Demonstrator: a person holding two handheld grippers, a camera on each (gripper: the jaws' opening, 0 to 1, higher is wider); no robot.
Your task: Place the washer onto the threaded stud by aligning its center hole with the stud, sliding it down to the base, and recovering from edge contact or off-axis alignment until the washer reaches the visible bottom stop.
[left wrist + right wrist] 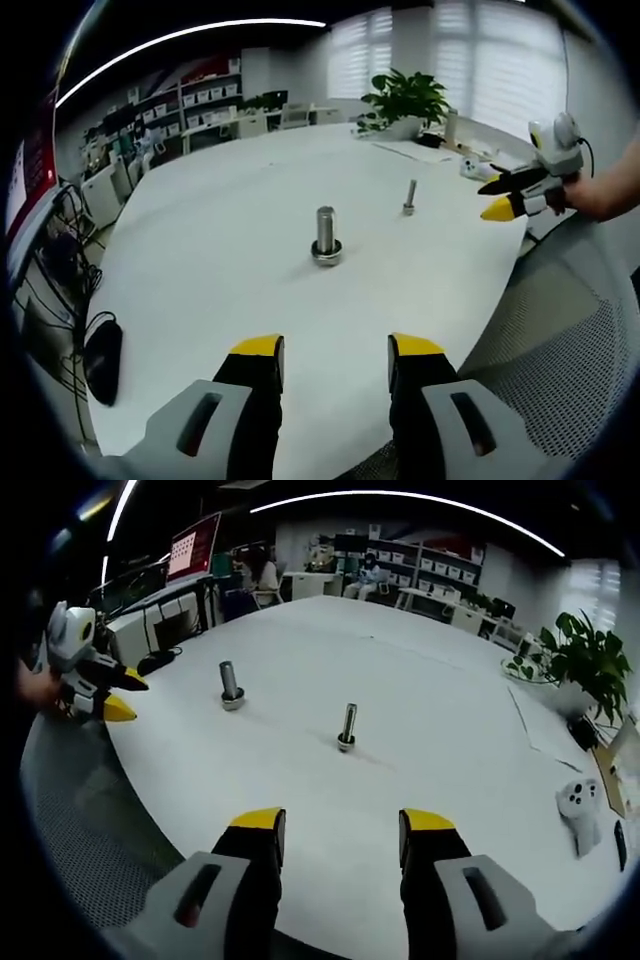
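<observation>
So both sets of jaws are spread wide with nothing between them; left gripper hangs over the near edge of the white table, right gripper over its own edge. The thick threaded stud stands upright, long axis vertical, with a washer that looks seated flat at its base, though it's too small to be sure; it's well ahead of the left jaws. A thinner stud stands upright further right, well apart from it. From the right gripper view, thin stud is nearer, thick one beyond-left. Mesh chair back sits beside the table edge; potted plant and a white controller further off. Threads are blurry.
</observation>
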